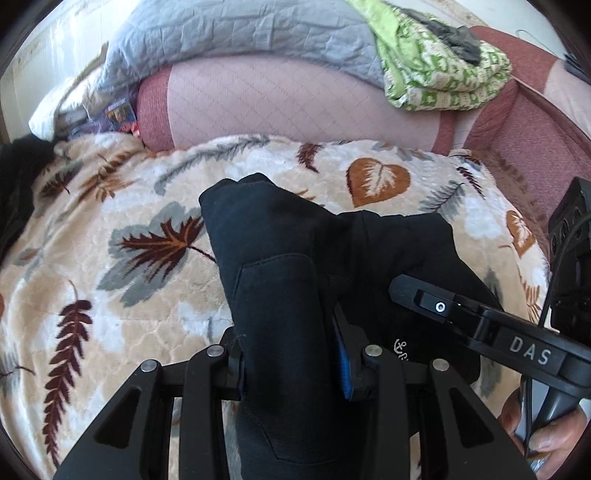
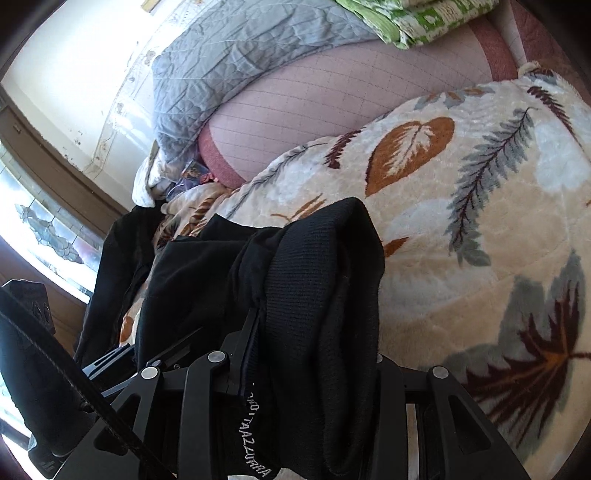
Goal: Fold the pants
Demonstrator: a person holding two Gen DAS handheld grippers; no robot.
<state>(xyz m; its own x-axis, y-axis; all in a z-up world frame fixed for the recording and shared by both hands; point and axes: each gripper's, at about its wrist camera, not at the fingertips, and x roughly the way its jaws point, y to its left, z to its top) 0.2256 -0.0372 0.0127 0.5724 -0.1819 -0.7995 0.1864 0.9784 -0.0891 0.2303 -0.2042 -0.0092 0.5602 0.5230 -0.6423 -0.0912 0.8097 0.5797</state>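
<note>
**Black pants bunched in both grippers above the leaf blanket**

The black pants (image 1: 280,266) are hanging in a bunched fold over the leaf-patterned blanket (image 1: 110,229), with fabric draping between the fingers of both tools. In the left wrist view, a stitched pocket outline is showing on the panel that is running down through the left gripper (image 1: 291,354), whose fingers are closing tightly on that panel; a strip of blue pad is peeking out along the right finger. A small white embroidered anchor mark with partly hidden letters is sitting on the cloth just beside that finger, too cut off to read.

In the right wrist view, the ribbed waistband of the pants (image 2: 314,280) is passing through the right gripper (image 2: 299,365), which is clamping down on it with the fingers almost buried under cloth. White lettering is running along the band; only a fragment resembling "TAAZZURRA" is reading clearly, the rest being folded away.

The right gripper (image 1: 480,317) is also reaching in from the right in the left view, its arm bearing the letters "DAS", with a hand (image 1: 543,428) gripping its handle at the frame edge.

Beyond the blanket, a pink quilted cushion (image 1: 280,107), a grey quilt (image 1: 236,33) and a green-patterned cloth (image 1: 443,70) are piling up.
</note>
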